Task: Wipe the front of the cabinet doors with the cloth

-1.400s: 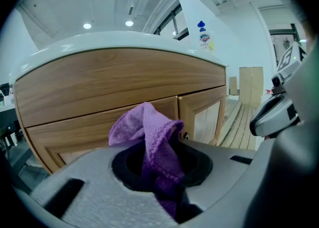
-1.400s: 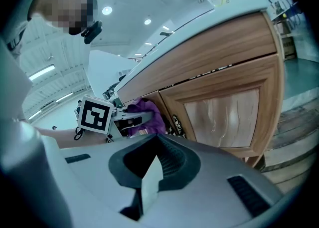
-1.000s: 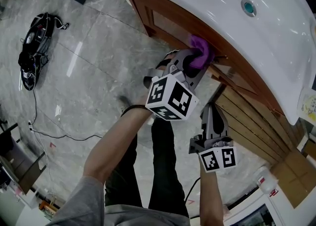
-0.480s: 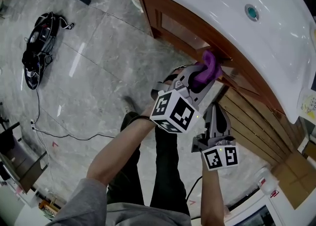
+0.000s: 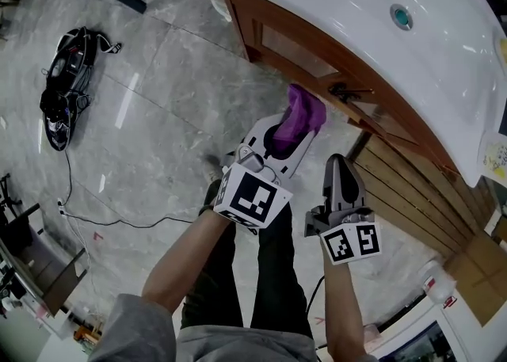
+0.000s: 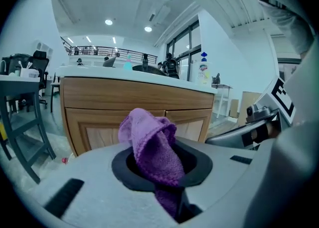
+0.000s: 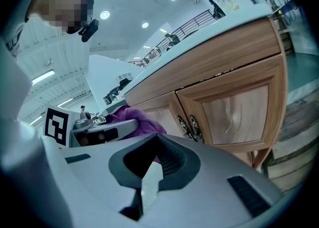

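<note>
Left gripper (image 5: 289, 135) is being clamped on the cloth (image 5: 303, 111).
Right gripper (image 5: 339, 164), right of centre, is being held with jaws together.

Two grippers: left gripper (image 5: 287, 137) and right gripper (image 5: 340, 165). One purple cloth (image 5: 298, 115). Two cabinet doors (image 7: 234, 107), two ornate handles (image 7: 190, 127) where the doors meet. One drain (image 5: 400, 15) above the doors. One black tangle of gear (image 5: 66, 87) well left of the doors.

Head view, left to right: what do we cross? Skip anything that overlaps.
black gear → cloth → door handles → sink drain
</note>
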Tool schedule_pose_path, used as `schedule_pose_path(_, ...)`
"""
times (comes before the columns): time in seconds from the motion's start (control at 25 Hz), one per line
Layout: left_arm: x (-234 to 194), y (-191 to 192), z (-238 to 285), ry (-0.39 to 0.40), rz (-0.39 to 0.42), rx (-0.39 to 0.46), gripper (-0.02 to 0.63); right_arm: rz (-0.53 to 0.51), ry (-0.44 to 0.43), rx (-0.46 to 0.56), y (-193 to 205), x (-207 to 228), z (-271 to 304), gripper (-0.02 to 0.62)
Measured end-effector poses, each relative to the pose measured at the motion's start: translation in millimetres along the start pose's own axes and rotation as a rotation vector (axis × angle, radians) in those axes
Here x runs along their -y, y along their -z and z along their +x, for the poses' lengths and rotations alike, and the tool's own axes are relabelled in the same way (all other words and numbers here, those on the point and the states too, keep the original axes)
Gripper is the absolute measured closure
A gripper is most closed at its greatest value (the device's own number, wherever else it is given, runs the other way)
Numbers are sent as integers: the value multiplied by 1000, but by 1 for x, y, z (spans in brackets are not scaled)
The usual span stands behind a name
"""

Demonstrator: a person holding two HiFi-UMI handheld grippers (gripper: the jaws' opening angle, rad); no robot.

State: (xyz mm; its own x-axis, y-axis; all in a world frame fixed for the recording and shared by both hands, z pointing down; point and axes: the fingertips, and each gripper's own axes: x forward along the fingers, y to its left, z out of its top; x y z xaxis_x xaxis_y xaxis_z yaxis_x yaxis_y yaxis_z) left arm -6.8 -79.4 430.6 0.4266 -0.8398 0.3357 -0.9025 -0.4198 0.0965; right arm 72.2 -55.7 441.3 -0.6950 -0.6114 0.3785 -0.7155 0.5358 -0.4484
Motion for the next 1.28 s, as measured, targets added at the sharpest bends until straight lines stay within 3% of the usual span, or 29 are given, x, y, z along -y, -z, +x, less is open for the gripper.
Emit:
schedule_pose_path(0.36, -21, -2, -20, -31, 4, 13, 535, -6, -30, -7, 1, -21, 14, 588)
schedule_pose_path(0.8, -65, 56, -35, -134, -24, -50, 535, -16, -36, -33, 25, -27, 37, 588)
schedule_pose_path(1.0, -94, 72, -30, -174, 27, -63, 535, -18, -20, -28, 33, -27, 49, 588)
schedule_pose_path(1.28, -130, 88, -11, -171, 101, -89, 535, -8, 37, -8, 38, -23, 62, 588)
